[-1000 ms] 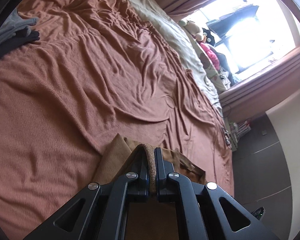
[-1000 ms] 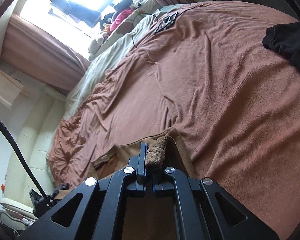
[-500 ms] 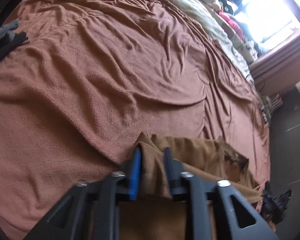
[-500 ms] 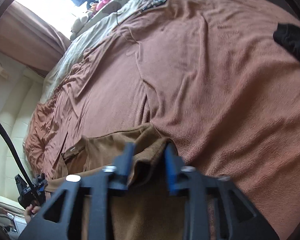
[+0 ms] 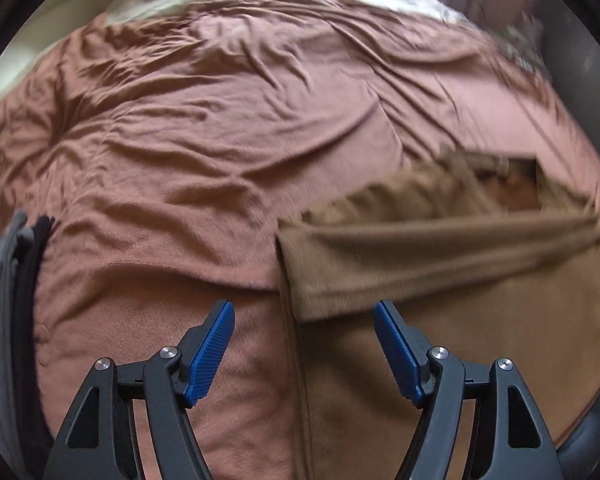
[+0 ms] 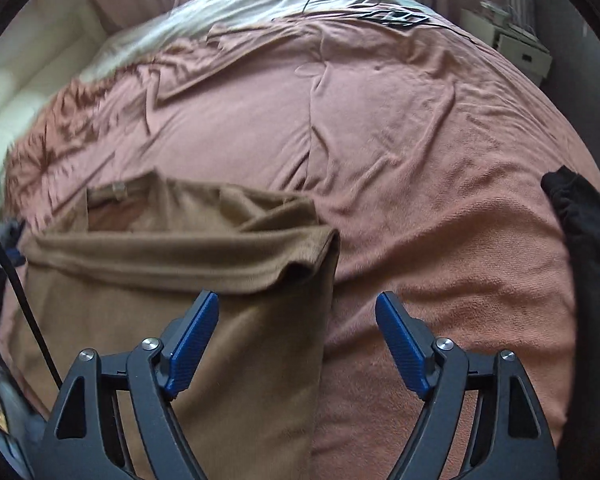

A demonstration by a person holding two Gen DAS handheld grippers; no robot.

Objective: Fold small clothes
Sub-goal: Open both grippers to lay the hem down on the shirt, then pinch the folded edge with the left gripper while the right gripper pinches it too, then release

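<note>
Cloth is what matters: a brown garment (image 5: 440,320) lies on the bed (image 5: 220,140) between the two tools, its hem doubled up into a band across it. The left tool (image 5: 304,316) hangs released and empty, its blue pads spread, straddling the garment's left edge; the folded band's corner sits just ahead between the pads. The right tool (image 6: 296,308) is likewise released, straddling the opposite edge, with that corner (image 6: 320,248) just ahead. The fold's long axis runs crosswise from tool to tool, so neither is nearer. Dark clothing (image 6: 588,216) lies off to the right tool's right.
</note>
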